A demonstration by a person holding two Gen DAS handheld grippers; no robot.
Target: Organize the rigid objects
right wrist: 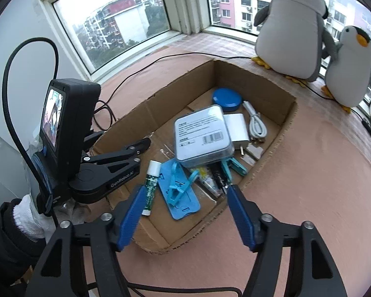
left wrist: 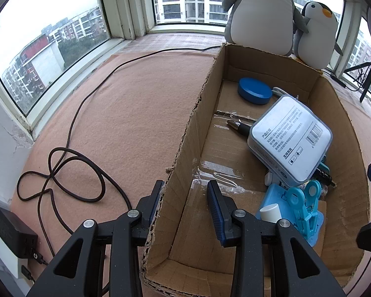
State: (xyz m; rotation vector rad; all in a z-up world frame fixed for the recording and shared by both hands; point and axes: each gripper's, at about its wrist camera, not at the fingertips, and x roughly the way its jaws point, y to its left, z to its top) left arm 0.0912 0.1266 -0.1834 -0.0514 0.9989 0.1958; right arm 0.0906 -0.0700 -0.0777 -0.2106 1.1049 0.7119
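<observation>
Left wrist view shows the left gripper [left wrist: 185,198] clamped on the near left wall of the open brown cardboard box [left wrist: 185,133], one finger outside and one inside, which looks meant to keep the box steady on the pink felt-covered window ledge [left wrist: 126,104].

In the right wrist view the right gripper [right wrist: 183,198] hangs over the near end of the box with its blue-padded jaws apart and nothing between them. Just beside its left finger a white glue stick with a green label [right wrist: 150,188] lies loose on the box floor, probably just released there.

Further in lie a light blue flat plastic holder with clips [right wrist: 180,190], a grey rectangular tin with a barcode label [right wrist: 200,136], a white charger plug [right wrist: 237,128], a coiled white cable [right wrist: 257,123] and a round blue lid [right wrist: 226,99]; so the rigid items are gathered inside the box.

Two plush penguins [right wrist: 294,32] stand beyond, outside it.
</observation>
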